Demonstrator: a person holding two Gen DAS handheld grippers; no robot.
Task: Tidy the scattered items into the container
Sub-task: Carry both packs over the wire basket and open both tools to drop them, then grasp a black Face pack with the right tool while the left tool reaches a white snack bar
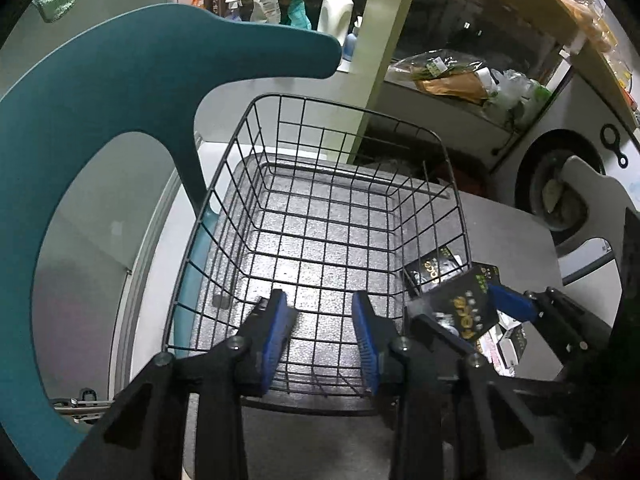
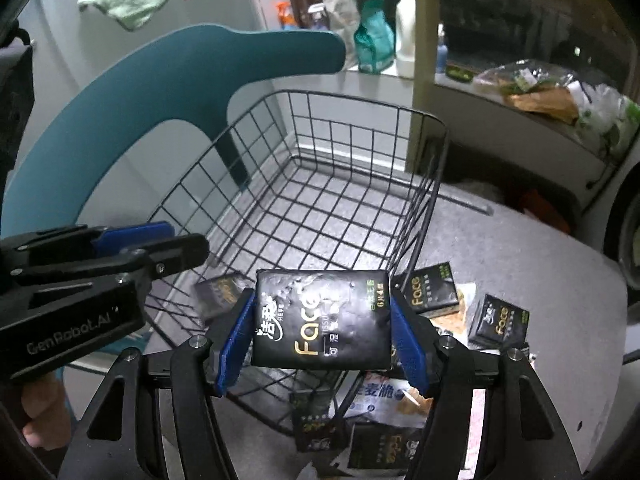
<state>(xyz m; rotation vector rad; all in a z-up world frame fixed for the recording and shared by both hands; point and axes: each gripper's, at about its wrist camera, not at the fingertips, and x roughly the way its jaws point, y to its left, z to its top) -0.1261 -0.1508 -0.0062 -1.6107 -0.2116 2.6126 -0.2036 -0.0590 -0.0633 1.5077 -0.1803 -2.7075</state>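
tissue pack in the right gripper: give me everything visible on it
The tissue pack is a soft black plastic packet, glossy and dimpled, printed "Face" in gold with white characters and a green label. It is clamped flat-on at both short ends between the right gripper pads, print facing the camera, near the wire basket front rim.

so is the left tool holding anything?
No: the left tool hangs with nothing between its blue pads, over the wire basket.

Grey table [image 2: 520, 240] bears wire basket [image 2: 360, 128] and tissue packs [image 2: 434, 290].
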